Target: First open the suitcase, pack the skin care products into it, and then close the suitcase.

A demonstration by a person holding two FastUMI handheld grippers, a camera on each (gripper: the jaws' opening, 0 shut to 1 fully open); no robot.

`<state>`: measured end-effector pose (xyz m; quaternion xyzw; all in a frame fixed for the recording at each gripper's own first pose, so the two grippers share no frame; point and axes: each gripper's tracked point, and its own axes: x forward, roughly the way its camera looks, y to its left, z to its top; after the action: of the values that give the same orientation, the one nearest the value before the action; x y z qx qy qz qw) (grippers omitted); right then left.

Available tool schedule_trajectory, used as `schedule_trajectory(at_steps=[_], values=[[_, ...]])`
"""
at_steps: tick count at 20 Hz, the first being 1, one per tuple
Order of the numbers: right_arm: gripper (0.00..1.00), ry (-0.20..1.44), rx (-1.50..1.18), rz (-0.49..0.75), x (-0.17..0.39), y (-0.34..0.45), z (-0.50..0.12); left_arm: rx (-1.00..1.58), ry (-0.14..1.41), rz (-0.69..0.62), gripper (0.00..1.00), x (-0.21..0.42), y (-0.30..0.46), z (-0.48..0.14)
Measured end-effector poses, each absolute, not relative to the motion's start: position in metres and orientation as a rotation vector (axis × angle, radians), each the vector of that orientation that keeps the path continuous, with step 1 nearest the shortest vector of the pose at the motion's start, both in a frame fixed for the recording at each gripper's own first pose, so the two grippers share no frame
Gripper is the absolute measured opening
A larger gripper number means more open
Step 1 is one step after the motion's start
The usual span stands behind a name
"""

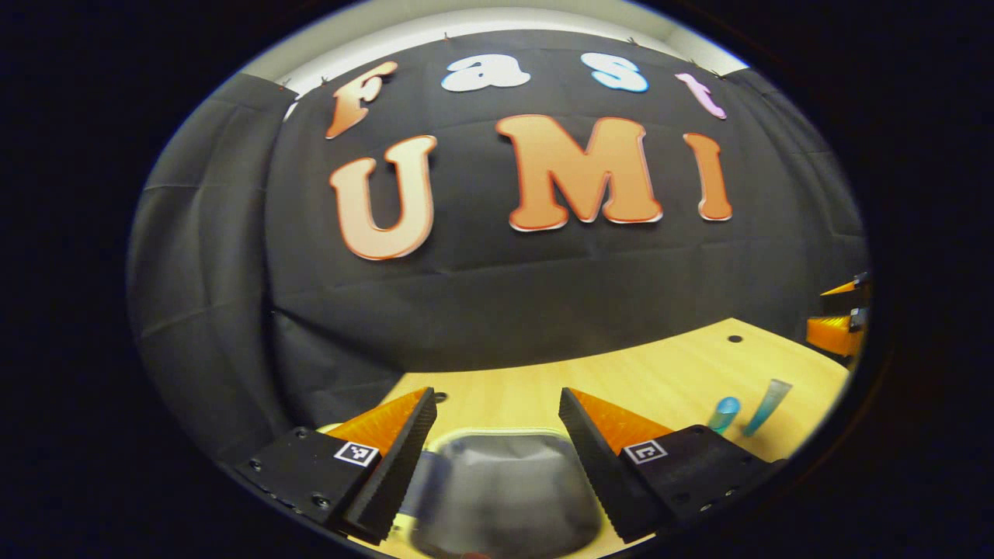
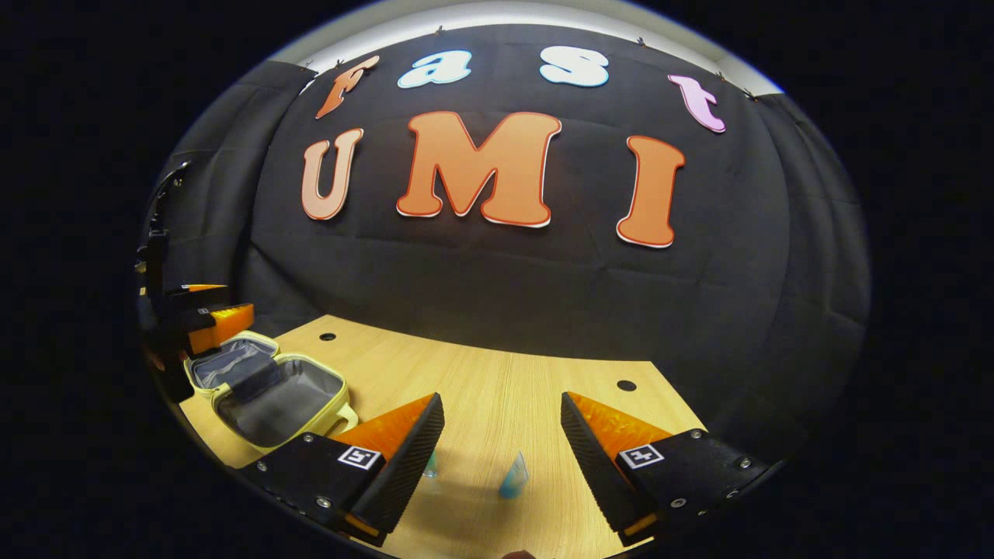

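My right hand-held gripper (image 2: 502, 446) hangs wide and empty right over the two blue skin care tubes (image 2: 514, 475) lying on the counter (image 2: 497, 388), lined up for a grab. My left hand-held gripper (image 1: 497, 435) is wide too, holding nothing, parked above the suitcase (image 1: 505, 497), probably to steady it. Farther left in the right gripper view the suitcase (image 2: 272, 392) lies open, grey lining up, ready for packing.
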<state>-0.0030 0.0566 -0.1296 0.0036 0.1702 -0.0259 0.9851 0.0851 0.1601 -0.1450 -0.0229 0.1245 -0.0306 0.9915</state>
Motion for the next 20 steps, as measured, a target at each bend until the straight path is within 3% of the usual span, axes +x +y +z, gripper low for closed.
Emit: schedule_trajectory(at_steps=[12,20], values=[[0.96,0.413,0.016,0.054,0.005,0.041,-0.185,-0.078,0.281,-0.320,0.99,0.080,-0.031,-0.168],[0.96,0.455,0.011,0.097,0.013,0.037,-0.242,-0.123,0.354,-0.342,0.99,0.089,-0.087,-0.237]])
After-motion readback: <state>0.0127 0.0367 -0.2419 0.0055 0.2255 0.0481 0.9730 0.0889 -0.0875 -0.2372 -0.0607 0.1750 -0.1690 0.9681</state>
